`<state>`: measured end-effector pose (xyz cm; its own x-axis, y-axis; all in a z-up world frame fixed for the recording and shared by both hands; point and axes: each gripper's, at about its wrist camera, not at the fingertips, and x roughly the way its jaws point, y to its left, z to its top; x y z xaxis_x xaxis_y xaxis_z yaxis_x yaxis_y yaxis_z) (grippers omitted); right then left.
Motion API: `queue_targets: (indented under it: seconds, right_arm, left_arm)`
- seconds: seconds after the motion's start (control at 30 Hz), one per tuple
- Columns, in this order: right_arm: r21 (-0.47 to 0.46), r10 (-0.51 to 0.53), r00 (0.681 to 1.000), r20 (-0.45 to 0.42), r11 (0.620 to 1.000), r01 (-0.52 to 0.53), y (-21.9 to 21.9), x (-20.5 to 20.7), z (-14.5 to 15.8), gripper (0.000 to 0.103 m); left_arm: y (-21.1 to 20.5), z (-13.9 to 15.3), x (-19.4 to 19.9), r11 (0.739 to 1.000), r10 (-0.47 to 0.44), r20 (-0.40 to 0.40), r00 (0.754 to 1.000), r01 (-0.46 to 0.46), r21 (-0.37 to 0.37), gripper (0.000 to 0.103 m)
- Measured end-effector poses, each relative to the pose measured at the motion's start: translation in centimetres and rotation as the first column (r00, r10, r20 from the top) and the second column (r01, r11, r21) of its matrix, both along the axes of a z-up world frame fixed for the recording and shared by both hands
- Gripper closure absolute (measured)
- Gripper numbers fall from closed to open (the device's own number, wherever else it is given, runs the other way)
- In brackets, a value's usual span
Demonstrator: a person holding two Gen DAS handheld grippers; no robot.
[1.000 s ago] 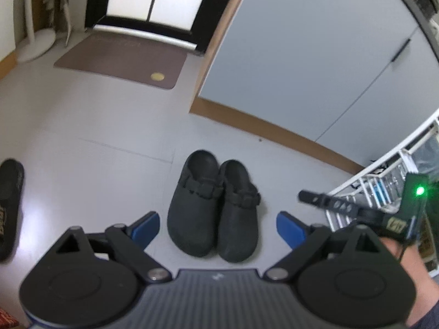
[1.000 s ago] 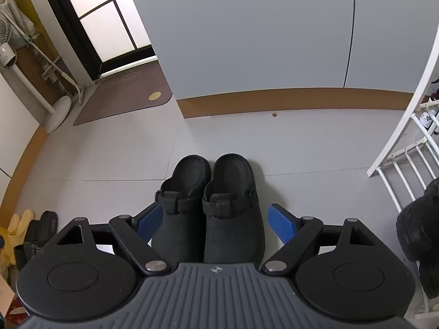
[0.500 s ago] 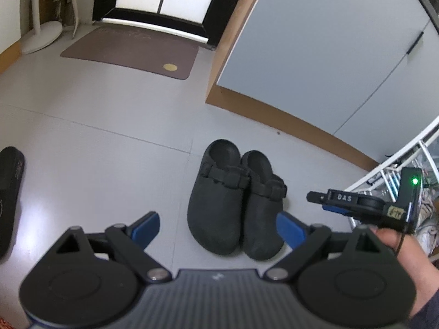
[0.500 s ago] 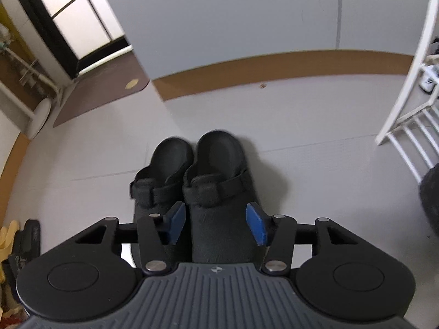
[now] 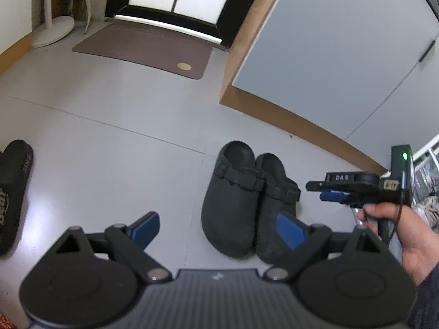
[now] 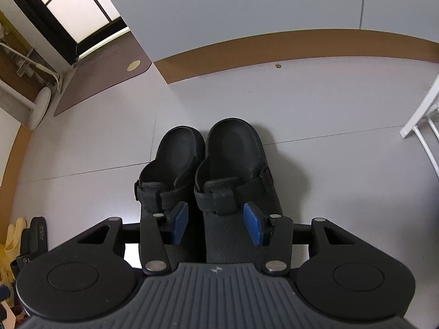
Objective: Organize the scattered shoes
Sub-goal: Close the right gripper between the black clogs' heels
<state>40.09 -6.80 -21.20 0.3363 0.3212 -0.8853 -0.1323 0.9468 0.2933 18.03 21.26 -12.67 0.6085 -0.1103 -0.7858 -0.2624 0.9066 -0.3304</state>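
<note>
Closing right tongs [image 6: 216,223] astride clog [image 6: 233,164]

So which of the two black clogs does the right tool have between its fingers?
The right-hand clog, the one nearer the white rack. The right tool straddles its front and its jaws are closing; the left-hand clog lies outside them.

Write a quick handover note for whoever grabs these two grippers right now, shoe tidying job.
Left gripper: open, empty, above the floor left of the clogs.
Right gripper: jaws closing around the right clog; pads look not yet pressing.
Left clog stands beside it, touching, both on the floor.
A black slide sandal lies apart, far left.
Done: the clogs stand paired.
Left: grip and place the clogs, then the sandal.
</note>
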Motion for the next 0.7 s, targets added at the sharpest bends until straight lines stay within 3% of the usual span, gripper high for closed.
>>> queue_targets:
  seconds: [0.1, 0.7]
  right_arm:
    - [-0.013, 0.022, 1.0, -0.013, 1.0, -0.022, 1.5, 1.4, -0.4, 0.061]
    - [-0.126, 0.033, 0.997, -0.068, 0.991, -0.041, 7.7, 5.5, -4.9, 0.06]
  left_arm:
    - [0.8, -0.2, -0.3, 1.0, 0.014, -0.005, 1.0, -0.014, -0.002, 0.009]
    - [5.0, -0.9, -1.6, 0.997, 0.071, -0.022, 0.997, -0.071, -0.026, 0.009]
